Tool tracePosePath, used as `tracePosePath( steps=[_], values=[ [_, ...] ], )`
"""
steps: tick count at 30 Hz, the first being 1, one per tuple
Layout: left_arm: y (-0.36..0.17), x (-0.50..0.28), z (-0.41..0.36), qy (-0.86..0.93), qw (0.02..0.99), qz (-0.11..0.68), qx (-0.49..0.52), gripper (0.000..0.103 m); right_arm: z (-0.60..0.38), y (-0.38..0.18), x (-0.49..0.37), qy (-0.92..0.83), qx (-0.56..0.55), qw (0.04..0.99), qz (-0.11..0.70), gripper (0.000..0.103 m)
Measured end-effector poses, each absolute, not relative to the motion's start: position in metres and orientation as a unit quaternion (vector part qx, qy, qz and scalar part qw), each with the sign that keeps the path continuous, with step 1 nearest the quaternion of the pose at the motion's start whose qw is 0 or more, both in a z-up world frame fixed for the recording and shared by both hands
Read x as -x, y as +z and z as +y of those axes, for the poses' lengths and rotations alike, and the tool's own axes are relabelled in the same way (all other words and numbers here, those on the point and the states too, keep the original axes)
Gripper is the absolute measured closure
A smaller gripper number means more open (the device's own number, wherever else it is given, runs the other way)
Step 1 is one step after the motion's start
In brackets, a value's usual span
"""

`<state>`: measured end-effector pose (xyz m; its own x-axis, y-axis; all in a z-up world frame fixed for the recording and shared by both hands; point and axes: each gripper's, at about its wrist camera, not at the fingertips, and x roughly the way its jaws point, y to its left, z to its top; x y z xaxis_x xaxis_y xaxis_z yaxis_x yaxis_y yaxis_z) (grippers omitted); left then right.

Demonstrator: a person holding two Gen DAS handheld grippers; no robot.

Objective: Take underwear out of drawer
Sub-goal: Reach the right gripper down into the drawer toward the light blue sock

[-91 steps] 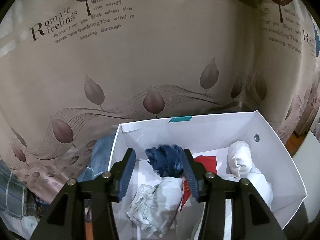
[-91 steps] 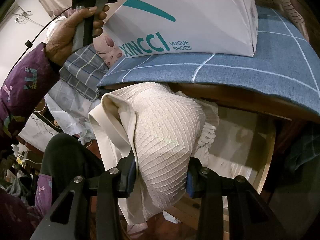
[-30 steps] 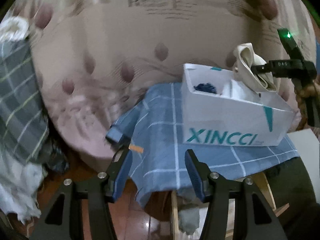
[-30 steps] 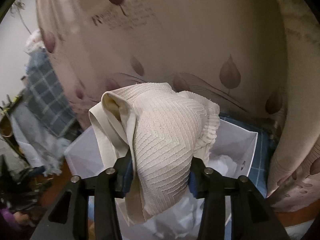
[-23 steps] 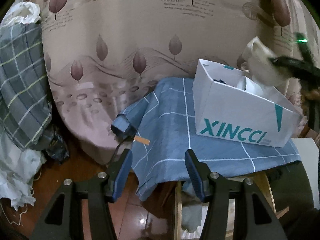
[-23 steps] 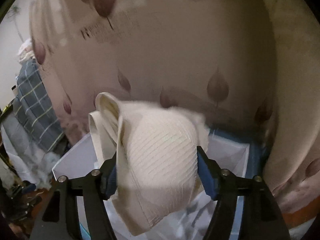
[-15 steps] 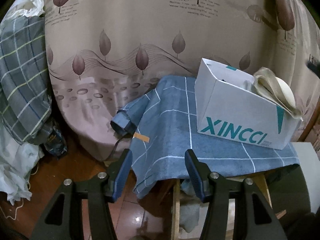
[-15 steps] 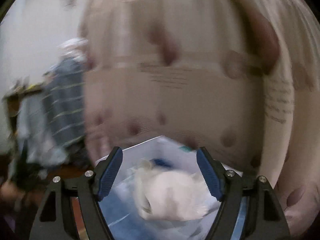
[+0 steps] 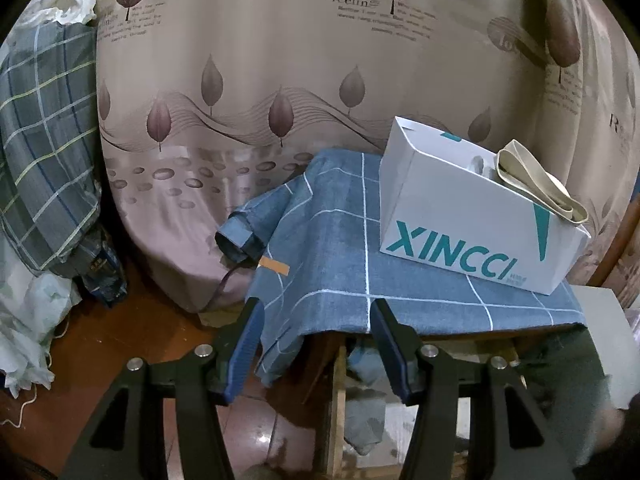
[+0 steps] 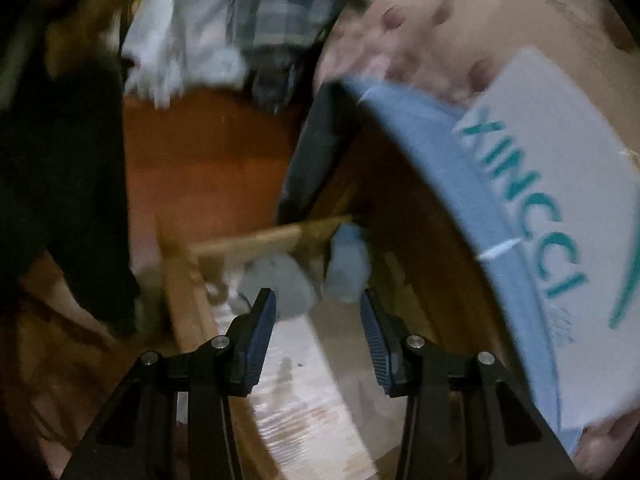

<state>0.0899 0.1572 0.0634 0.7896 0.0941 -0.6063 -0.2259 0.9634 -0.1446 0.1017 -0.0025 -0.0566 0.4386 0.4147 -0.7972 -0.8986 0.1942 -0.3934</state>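
Note:
A piece of cream underwear hangs over the rim of the white XINCCI box, which stands on a blue checked cloth over a table. My left gripper is open and empty, in front of the cloth's hanging edge. The right wrist view is blurred. It looks down into a wooden drawer under the table, where a grey garment and a pale blue one lie. My right gripper hangs above them with its jaws closing and nothing between them.
A leaf-printed curtain fills the back. A plaid cloth and white bags pile up at the left over a red-brown floor. A dark trouser leg and a white surface are at the lower right.
My right gripper opened and dropped the cream underwear on the box, then swung down and rolled toward the drawer under the table. The left gripper has stayed open.

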Motion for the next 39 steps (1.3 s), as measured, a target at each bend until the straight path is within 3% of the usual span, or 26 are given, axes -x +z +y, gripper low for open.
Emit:
tracePosePath(
  steps=[19,29,39],
  values=[
    [0.057,-0.096,0.158,0.047,0.937,0.321,0.131,0.047,0.062,-0.155,-0.153,0.396,0.549,0.705,0.211,0.067],
    [0.054,-0.100,0.154,0.031,0.935,0.328,0.130,0.046,0.070,-0.177,-0.152,0.361,0.589,0.704,0.169,0.058],
    [0.051,-0.103,0.153,0.022,0.932,0.335,0.138,0.046,0.076,-0.180,-0.168,0.357,0.573,0.710,0.201,0.055]
  ],
)
